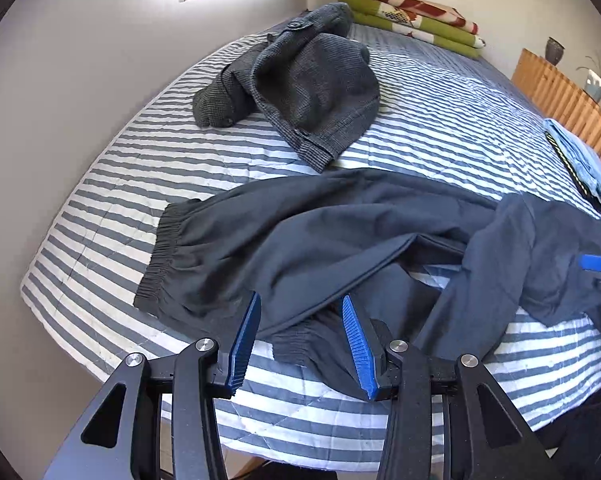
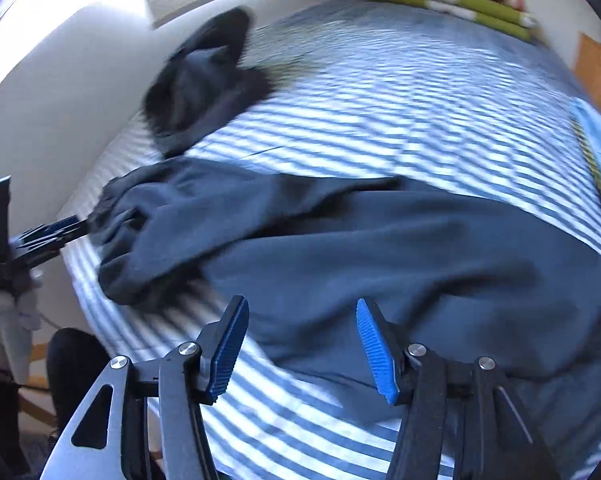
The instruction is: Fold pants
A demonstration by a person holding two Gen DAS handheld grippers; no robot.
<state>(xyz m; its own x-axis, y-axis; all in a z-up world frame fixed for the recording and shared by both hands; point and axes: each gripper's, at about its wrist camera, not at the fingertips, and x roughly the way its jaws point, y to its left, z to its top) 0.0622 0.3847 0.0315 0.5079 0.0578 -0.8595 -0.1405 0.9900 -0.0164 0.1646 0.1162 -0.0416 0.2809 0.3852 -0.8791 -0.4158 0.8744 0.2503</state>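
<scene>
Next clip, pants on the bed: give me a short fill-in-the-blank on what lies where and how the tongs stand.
1. The dark pants lie on a bedspread patterned with ____.
2. Beyond the pants lies a grey knitted ____.
3. The left tongs stand ____, with nothing pressed between their pads.
4. Folded blankets at the far end of the bed are green, red and ____.

Missing words: stripes; cardigan; open; white

Dark pants [image 1: 340, 232] — rumpled, sprawled across striped bed.
</scene>
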